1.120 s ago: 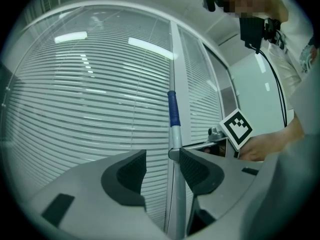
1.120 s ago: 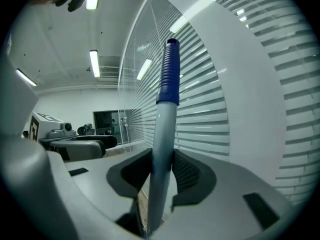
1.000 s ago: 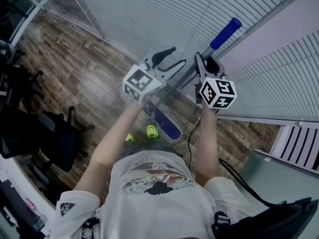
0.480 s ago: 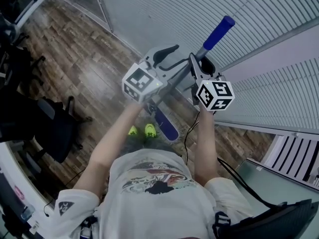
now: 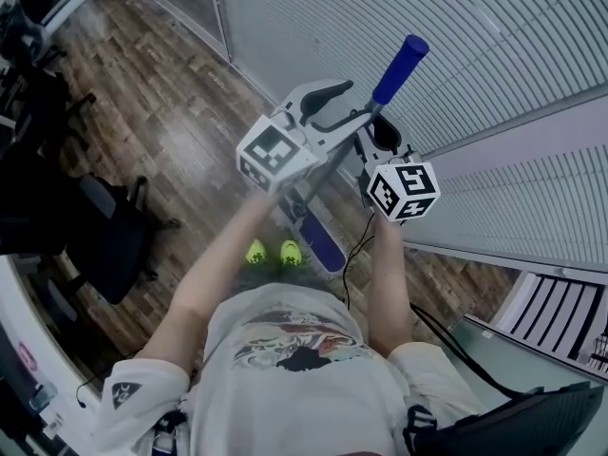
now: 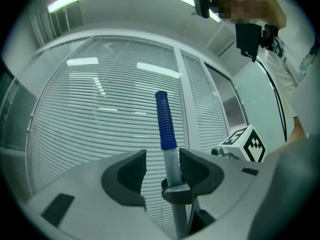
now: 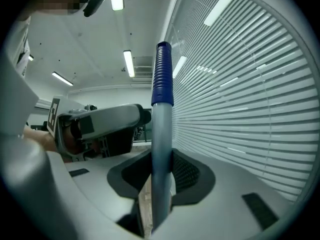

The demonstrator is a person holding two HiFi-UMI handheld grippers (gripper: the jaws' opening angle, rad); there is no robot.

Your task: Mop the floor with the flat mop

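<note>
The flat mop has a grey pole [image 5: 337,164] with a blue grip [image 5: 400,57] at the top. Its blue head [image 5: 320,242] lies on the wood floor by the person's green shoes [image 5: 271,252]. My left gripper [image 5: 332,107] is open around the pole [image 6: 170,166]: the pole rests against the right pad, with a gap to the left pad [image 6: 132,171]. My right gripper [image 5: 378,139] sits just beside it and is shut on the pole [image 7: 161,149], below the blue grip [image 7: 163,74].
A glass wall with white blinds [image 5: 475,84] runs close ahead and to the right. Black office chairs [image 5: 104,236] stand at the left on the wood floor [image 5: 171,112]. A black cable [image 5: 356,255] hangs by the right arm. A dark bag [image 5: 513,426] sits at the bottom right.
Both grippers and the top of the pole have shifted left in the head view, and the pole leans more steeply. The mop head stays by the shoes.
</note>
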